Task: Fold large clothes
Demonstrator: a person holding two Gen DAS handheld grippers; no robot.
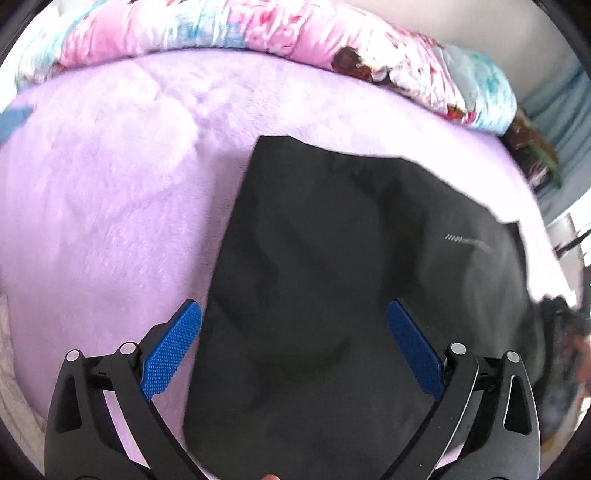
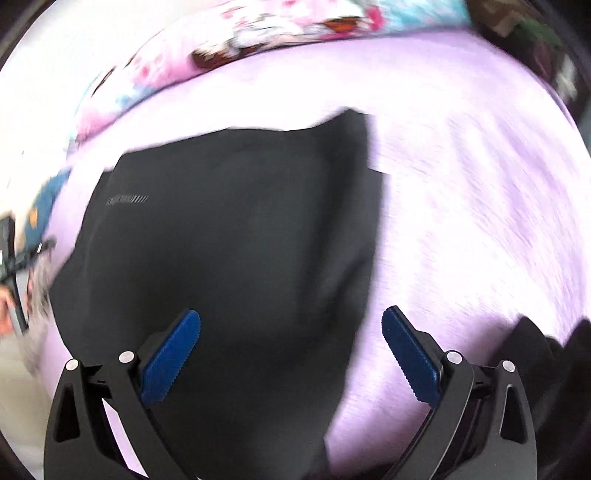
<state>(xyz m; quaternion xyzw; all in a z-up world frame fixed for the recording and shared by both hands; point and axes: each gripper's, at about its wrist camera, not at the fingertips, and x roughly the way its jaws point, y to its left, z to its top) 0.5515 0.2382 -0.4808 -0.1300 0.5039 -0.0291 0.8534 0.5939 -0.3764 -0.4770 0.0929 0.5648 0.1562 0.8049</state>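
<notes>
Where the left wrist view is taken from left to right, a lilac plush blanket (image 1: 110,206) is recorded over the left half of the frame, spread on a bed. A black garment (image 1: 332,258) is laid flat on it, from centre to right, with a small pale printed mark (image 1: 467,242) at right of centre. A pink and turquoise patterned quilt (image 1: 258,29) is bunched along the top edge. The left gripper (image 1: 293,350) is seen at the bottom, its blue fingers (image 1: 171,350) spread wide apart and grasping nothing, held over the garment's near part.

Where the right wrist view is taken likewise, the garment (image 2: 229,258) is found at left and centre, its printed mark (image 2: 127,200) at upper left, and the blanket (image 2: 480,221) fills the right. The quilt (image 2: 229,40) is entered along the top. The right gripper (image 2: 291,354) sits at the bottom, its fingers (image 2: 410,362) released and empty, straddling the garment's right edge. This view is blurred.
</notes>
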